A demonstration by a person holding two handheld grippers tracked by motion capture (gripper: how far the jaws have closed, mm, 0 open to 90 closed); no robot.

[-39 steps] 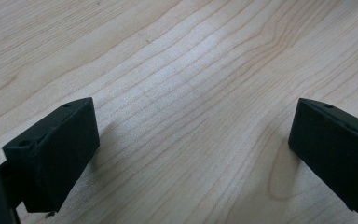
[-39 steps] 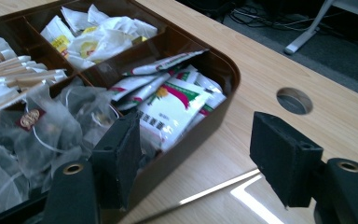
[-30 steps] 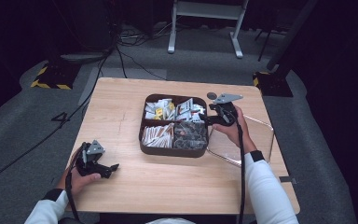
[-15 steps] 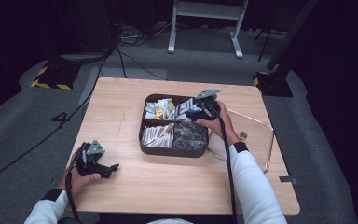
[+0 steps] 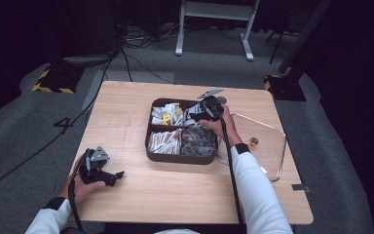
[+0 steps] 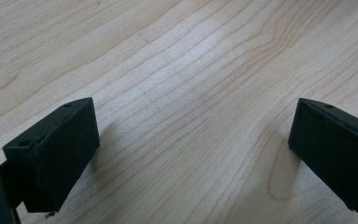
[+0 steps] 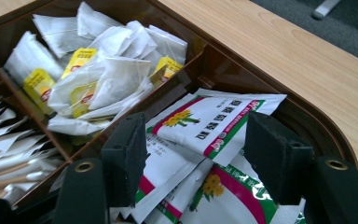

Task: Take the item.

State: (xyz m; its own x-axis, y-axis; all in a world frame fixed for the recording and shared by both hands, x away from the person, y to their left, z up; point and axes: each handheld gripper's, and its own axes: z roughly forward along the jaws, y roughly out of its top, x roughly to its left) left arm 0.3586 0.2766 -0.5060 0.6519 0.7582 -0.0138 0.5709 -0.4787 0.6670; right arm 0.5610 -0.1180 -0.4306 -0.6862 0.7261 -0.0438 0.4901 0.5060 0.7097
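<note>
A dark brown tray [image 5: 180,159] with four compartments stands mid-table. My right gripper [image 5: 196,113] dips into its back right compartment, which holds white sachets printed with yellow flowers [image 7: 214,123]. In the right gripper view the right gripper [image 7: 200,154] has its jaws on either side of the top sachet, still apart; they have just been closing. Tea bags with yellow tags [image 7: 107,74] fill the neighbouring compartment, and white stick packets [image 7: 9,144] lie nearer. My left gripper [image 5: 117,176] rests on the table at the front left, its jaws [image 6: 191,154] open wide over bare wood.
A clear lid or tray with a thin rim [image 5: 272,146] lies right of the brown tray, a small brass-coloured object [image 5: 253,142] on it. A grey round thing [image 5: 222,99] sits behind the tray. Cables and a stand are on the floor beyond the table.
My right gripper has moved left from the tray's right edge to over the back right compartment and sunk a little toward the sachets. The left gripper has stayed put.
</note>
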